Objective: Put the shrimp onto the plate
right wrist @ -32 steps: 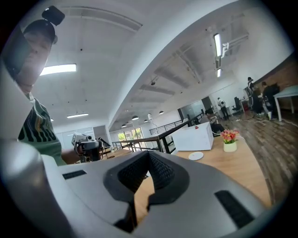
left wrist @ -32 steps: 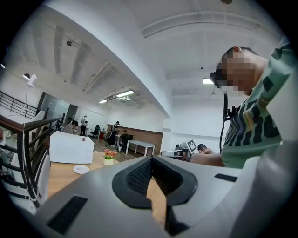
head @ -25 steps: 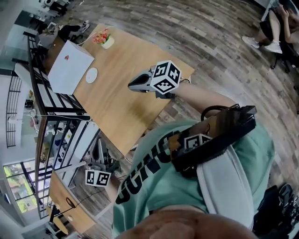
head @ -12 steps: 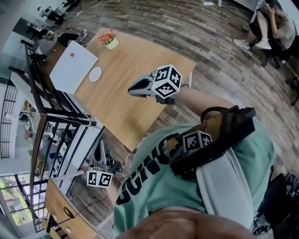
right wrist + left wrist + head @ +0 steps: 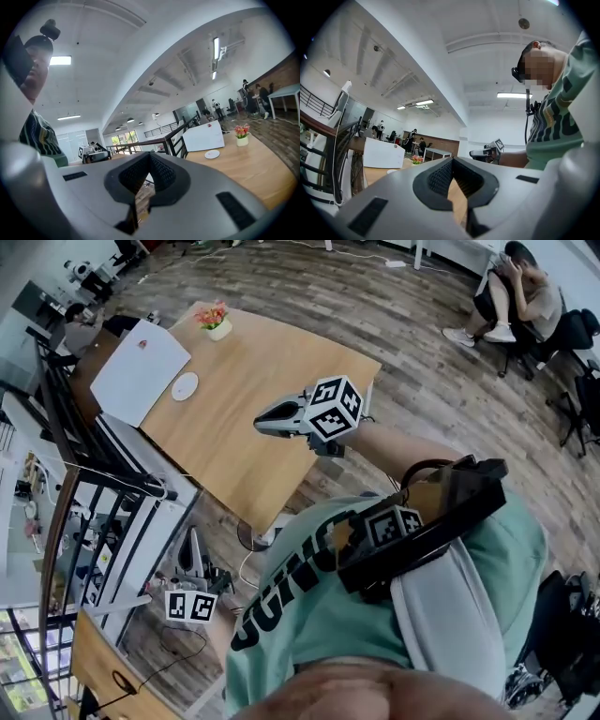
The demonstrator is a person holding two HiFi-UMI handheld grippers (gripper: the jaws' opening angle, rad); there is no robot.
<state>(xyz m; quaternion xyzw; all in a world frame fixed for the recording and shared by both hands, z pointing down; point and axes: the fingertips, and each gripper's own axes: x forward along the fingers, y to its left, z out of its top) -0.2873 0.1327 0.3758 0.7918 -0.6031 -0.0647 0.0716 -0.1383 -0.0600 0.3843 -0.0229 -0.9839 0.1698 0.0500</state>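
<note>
No shrimp shows in any view. A small white round plate (image 5: pixel 185 386) lies on the wooden table (image 5: pixel 244 427), next to a flat white box (image 5: pixel 141 371); the right gripper view has the plate (image 5: pixel 212 154) far ahead. My right gripper (image 5: pixel 262 418) hovers over the table's near part, its jaws together with nothing in them (image 5: pixel 149 176). My left gripper (image 5: pixel 191 545) hangs low beside my body, off the table and above the floor. Its jaws are also together and hold nothing (image 5: pixel 452 180).
A pot of pink flowers (image 5: pixel 214 320) stands at the table's far end. A black railing (image 5: pixel 103 474) runs along the table's left side. A person sits on a chair (image 5: pixel 511 296) at the far right. Wood-plank floor surrounds the table.
Both grippers stay roughly where they were, still shut and empty. The head view has swung a little, bringing the seated person further into the picture.
</note>
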